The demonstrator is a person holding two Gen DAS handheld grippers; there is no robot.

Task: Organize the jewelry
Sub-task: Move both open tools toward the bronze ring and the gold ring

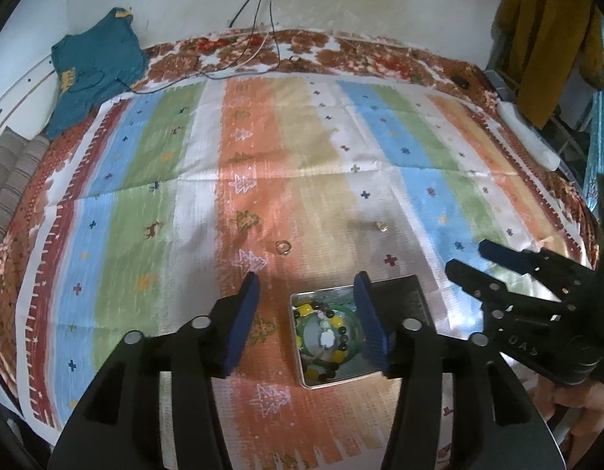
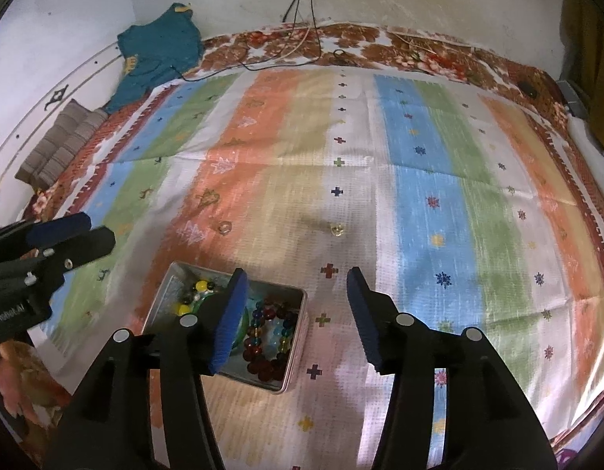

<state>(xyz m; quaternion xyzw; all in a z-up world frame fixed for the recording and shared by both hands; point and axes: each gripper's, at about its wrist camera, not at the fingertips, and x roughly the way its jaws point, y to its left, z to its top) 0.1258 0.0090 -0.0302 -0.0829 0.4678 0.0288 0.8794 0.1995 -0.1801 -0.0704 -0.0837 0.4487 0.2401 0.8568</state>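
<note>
While seemingly empty, both tools [image 1: 307,315] [image 2: 296,313] wide apart.

Striped orange, blue, green cloth [image 2: 431,196]; silver tin [image 2: 292,356] of multicoloured beads [image 2: 268,337].

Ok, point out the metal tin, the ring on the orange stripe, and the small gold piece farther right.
metal tin [image 2: 294,368]: right wrist view, right wall.
ring [image 1: 283,247]: left wrist view, its band.
small gold piece [image 1: 381,227]: left wrist view, its middle.
</note>
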